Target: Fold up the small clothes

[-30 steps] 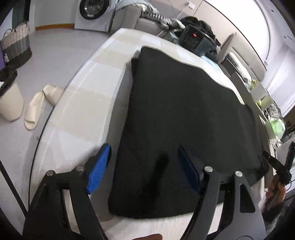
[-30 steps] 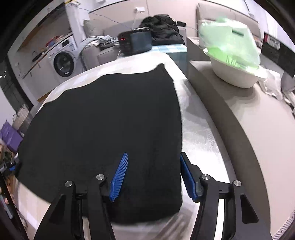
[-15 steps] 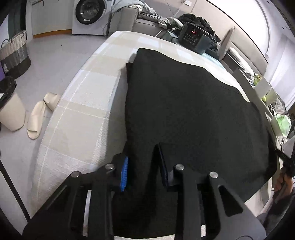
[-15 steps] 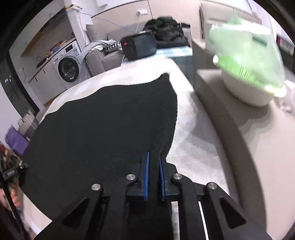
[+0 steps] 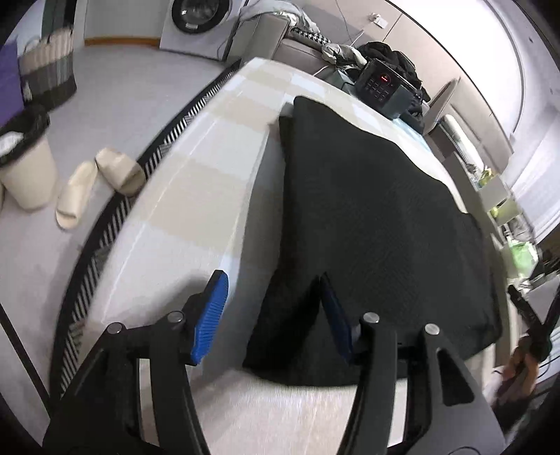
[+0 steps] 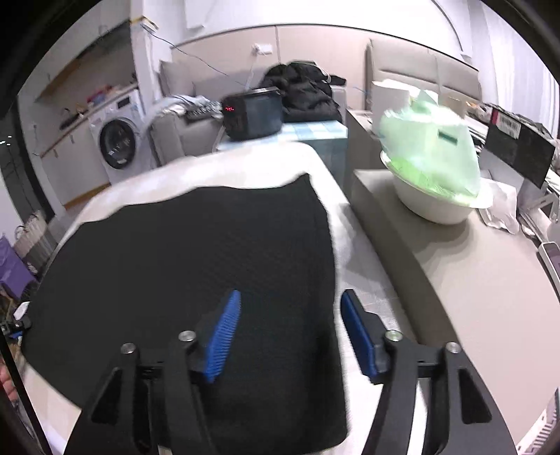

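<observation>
Both claws (image 5: 273,308) (image 6: 290,320), pinched shut before, now opening off black knit cloth (image 5: 378,224) (flat, rectangular).

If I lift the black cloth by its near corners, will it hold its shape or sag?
Likely sag: the black cloth lies limp, moulded flat to the bed. Its textured knit probably grips the blue pads rather than slipping. It looks light for its spread.

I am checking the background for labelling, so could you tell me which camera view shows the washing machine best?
The right wrist view: the washing machine appears whole there, with its round door and control panel visible. The left wrist view cuts the machine off at the top edge, showing only the lower door and front panel.
</observation>
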Motion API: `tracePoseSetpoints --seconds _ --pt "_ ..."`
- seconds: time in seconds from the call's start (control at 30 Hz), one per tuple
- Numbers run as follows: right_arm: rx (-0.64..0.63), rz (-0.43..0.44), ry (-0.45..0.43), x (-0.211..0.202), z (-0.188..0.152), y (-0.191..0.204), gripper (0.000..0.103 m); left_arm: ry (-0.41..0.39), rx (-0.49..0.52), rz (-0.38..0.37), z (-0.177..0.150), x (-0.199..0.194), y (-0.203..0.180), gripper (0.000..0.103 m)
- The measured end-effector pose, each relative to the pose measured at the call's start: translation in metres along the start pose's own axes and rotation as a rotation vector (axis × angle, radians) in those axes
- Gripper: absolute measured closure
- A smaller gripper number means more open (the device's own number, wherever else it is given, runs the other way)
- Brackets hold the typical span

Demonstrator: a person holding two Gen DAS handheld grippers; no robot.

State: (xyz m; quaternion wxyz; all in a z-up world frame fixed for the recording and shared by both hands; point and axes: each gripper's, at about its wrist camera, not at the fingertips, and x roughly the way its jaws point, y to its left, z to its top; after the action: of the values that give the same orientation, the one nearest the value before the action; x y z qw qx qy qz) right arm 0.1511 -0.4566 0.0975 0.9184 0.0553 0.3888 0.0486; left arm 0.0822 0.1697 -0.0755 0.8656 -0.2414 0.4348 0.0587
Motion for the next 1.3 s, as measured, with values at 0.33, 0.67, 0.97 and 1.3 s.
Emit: tracePoseSetpoints --seconds 0.33,0.67,0.97,1.3 --pt "-0.134 0.202 0.05 -0.003 -0.03 0.092 0.033 0.006 0.053 -0.058 -0.019 0.0 -0.011 0.093" --pt "-0.374 0.417 0.133 0.0 -0.068 0.215 0.023 -0.045 -0.003 -0.174 -0.006 -0.026 -0.017 0.098" --pt "-0.575 0.582 0.19 0.005 -0.107 0.328 0.021 -0.023 -0.032 -0.219 0.004 -0.03 -0.017 0.098" --pt "-0.643 0.518 0.141 0.022 -0.117 0.384 0.084 -0.004 -0.045 -0.25 0.007 -0.035 -0.01 0.097"
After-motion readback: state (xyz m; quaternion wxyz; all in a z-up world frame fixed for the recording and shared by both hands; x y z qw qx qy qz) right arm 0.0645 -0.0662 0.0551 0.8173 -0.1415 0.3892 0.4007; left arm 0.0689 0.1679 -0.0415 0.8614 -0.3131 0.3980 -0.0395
